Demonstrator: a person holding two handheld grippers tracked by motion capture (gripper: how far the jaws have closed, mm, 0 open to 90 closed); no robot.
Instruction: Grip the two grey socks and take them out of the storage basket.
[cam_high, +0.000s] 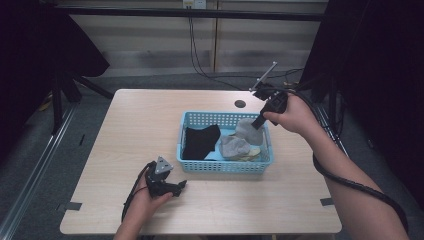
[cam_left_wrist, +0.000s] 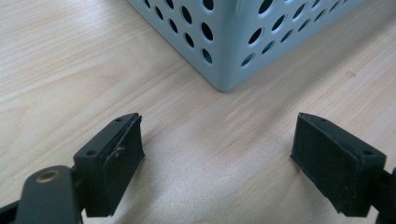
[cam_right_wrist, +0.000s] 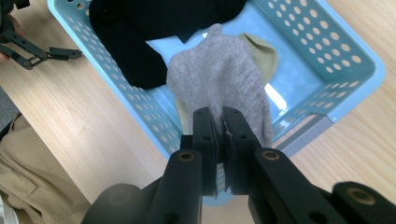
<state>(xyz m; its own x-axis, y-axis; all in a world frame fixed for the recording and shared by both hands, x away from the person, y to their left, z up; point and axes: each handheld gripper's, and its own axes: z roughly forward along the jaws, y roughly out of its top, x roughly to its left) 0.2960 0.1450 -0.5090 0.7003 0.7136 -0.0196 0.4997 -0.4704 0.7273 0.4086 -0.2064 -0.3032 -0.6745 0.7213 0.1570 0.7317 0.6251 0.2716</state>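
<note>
- My left gripper (cam_high: 172, 187) rests on the tabletop (cam_high: 125, 130) at about 7 o'clock of the basket (cam_high: 225, 166), jaws spread wide with nothing between them. I would keep it parked there, off the basket's near corner (cam_left_wrist: 223, 84), ready to pin the rim if the basket shifts.
- My right gripper (cam_right_wrist: 219, 122) has its jaws pressed together on one end of the grey sock (cam_right_wrist: 219, 79), which hangs over the basket's right half, at about 2 o'clock.
- I judge the step to be lifting this sock out. The pinch takes only the cloth's edge, so I should rise straight and slowly until the hanging end is above the rim.
- A yellowish sock (cam_right_wrist: 261, 51) lies right under the grey one and may cling; a small shake would free it.
- The black sock (cam_right_wrist: 135, 42) fills the basket's left half, well out of my path.
- At 12 o'clock beyond the basket is a dark hole (cam_high: 240, 104) in the tabletop; I would set the sock down short of it.
</note>
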